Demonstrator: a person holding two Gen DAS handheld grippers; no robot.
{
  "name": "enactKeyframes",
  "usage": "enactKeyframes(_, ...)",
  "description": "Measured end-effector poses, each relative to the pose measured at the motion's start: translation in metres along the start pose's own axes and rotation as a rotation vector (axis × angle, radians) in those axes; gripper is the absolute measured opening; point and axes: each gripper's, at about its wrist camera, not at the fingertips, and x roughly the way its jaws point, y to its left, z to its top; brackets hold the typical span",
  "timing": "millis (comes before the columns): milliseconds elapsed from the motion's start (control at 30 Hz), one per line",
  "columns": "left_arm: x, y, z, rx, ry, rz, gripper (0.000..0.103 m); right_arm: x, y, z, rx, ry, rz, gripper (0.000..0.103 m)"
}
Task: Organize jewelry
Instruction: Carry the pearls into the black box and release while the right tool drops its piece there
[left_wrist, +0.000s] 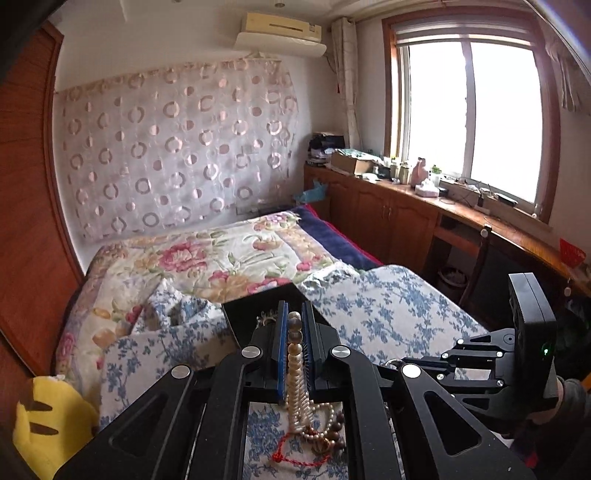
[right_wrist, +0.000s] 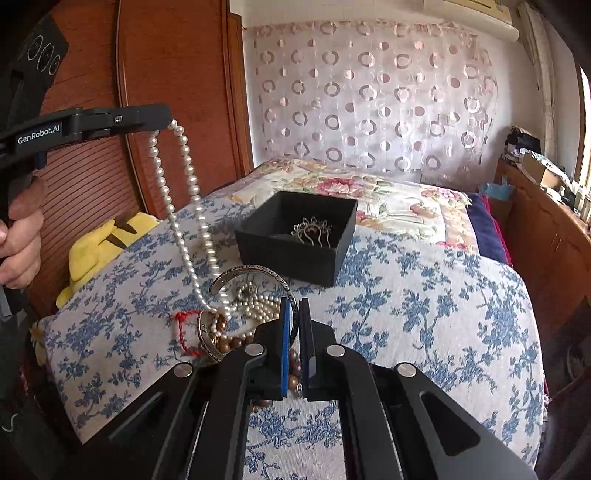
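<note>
Right gripper (right_wrist: 294, 317), bottom centre, clamped on engraved silver metal cuff bangle (right_wrist: 255, 275); left gripper (right_wrist: 168, 122), upper left, pinching white pearl necklace (right_wrist: 184, 206) clear of tangled pile, presumably bound for open black square box (right_wrist: 295, 254) beyond.

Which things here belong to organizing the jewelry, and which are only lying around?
Belongs to the job:
pearl necklace
silver cuff bangle
black box
red string bracelet
wooden bead bracelet

Just lying about:
yellow plush toy
floral quilt

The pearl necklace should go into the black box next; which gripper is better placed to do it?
Left. The left gripper already grips the pearl necklace, mostly lifted. The right gripper is shut on the silver bangle.
</note>
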Motion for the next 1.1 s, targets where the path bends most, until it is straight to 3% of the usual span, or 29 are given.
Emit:
enactKeyframes(467, -0.012, 0.011, 0.040, 0.010, -0.067, 0.021, 0.007, -0.002, -0.007, 0.034, -0.026, -0.029, -0.015, 0.005)
enactKeyframes(933, 0.012, 0.024, 0.089, -0.003, -0.099, 0.015, 0.007, 0.043, -0.023, 0.073, -0.036, 0.006, 0.020, 0.005)
enactKeyframes(1100, 0.037, 0.029, 0.095, -0.007, -0.068, 0.010, 0.007, 0.059, -0.034, 0.090, -0.039, 0.014, 0.030, 0.005)
